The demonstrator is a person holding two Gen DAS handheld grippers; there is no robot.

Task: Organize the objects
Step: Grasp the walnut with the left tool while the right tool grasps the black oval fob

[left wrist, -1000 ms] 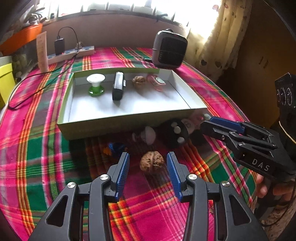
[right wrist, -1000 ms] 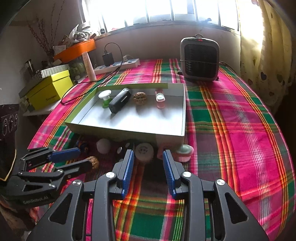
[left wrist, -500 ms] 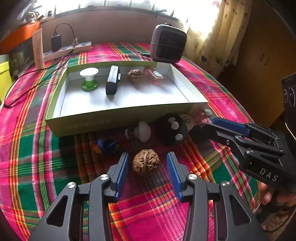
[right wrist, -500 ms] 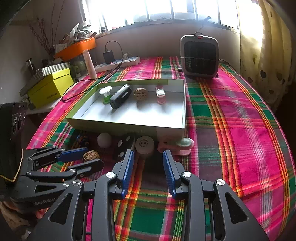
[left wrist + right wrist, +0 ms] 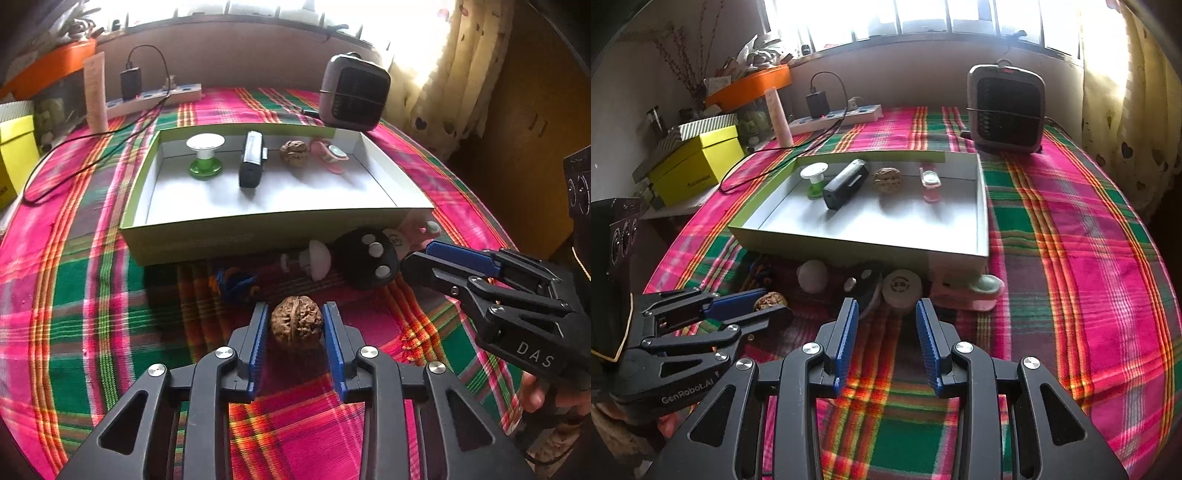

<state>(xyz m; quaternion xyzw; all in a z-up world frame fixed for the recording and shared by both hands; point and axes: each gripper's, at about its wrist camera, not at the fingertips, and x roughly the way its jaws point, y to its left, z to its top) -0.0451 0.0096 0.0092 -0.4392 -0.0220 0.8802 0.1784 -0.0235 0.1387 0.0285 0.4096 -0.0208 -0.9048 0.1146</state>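
A brown walnut (image 5: 295, 326) lies on the plaid cloth between the blue pads of my left gripper (image 5: 295, 310); its jaws are closing and the pads sit against the nut's sides. The right wrist view shows the same walnut (image 5: 771, 301) in the left gripper (image 5: 775, 304). My right gripper (image 5: 886, 306) hovers open and empty just before a white disc (image 5: 901, 288). It also shows in the left wrist view as the right gripper (image 5: 417, 256), by a black remote (image 5: 369, 262). Behind stands a green-rimmed box (image 5: 258, 229) holding a spool, a black device, another walnut and a pink item.
Along the box's front wall lie a blue yarn piece (image 5: 234, 282), a white knob (image 5: 317, 256) and a pink clip (image 5: 967, 291). A heater (image 5: 352, 98) and power strip (image 5: 155, 99) stand at the back. A yellow box (image 5: 698, 170) sits off the table's left.
The left jaws have narrowed from wide apart to snug around the walnut. The right gripper holds the same gap and place.
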